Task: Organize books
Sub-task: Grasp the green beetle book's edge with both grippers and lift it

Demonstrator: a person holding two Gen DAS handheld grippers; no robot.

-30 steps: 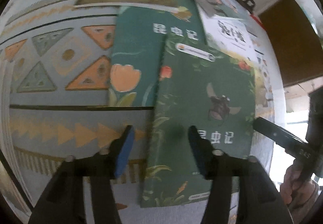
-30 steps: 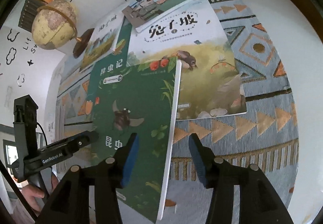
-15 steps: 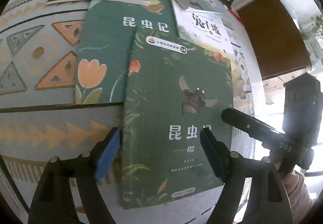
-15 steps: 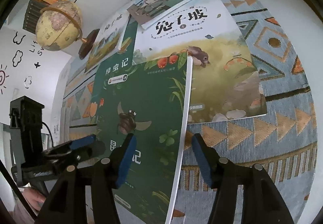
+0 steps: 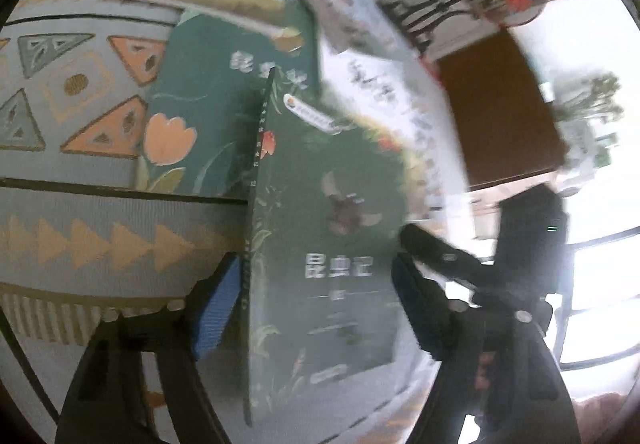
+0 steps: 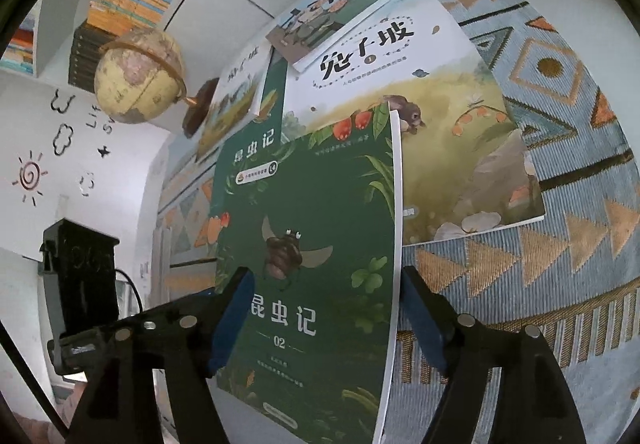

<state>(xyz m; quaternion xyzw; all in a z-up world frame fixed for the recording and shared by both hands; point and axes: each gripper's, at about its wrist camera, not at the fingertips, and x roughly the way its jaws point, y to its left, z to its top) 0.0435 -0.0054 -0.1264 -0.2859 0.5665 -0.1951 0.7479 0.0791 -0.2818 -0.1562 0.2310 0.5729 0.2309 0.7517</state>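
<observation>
While both tools straddle the green beetle book [image 6: 320,244], I see it tilted up off the patterned cloth on the surface [image 6: 560,264], its spine toward the left tool [image 5: 316,308] and its white page edge toward the right tool [image 6: 324,320]. My left tool's jaws are closing around the book, the left pad [image 5: 216,308] just beside the spine; I cannot tell whether it touches. My right tool's jaws are opening, released, with the book between them. Beneath it lie the green tulip book [image 5: 208,116] and the rabbit picture book [image 6: 440,124]. Beyond them stands a globe [image 6: 140,80].
</observation>
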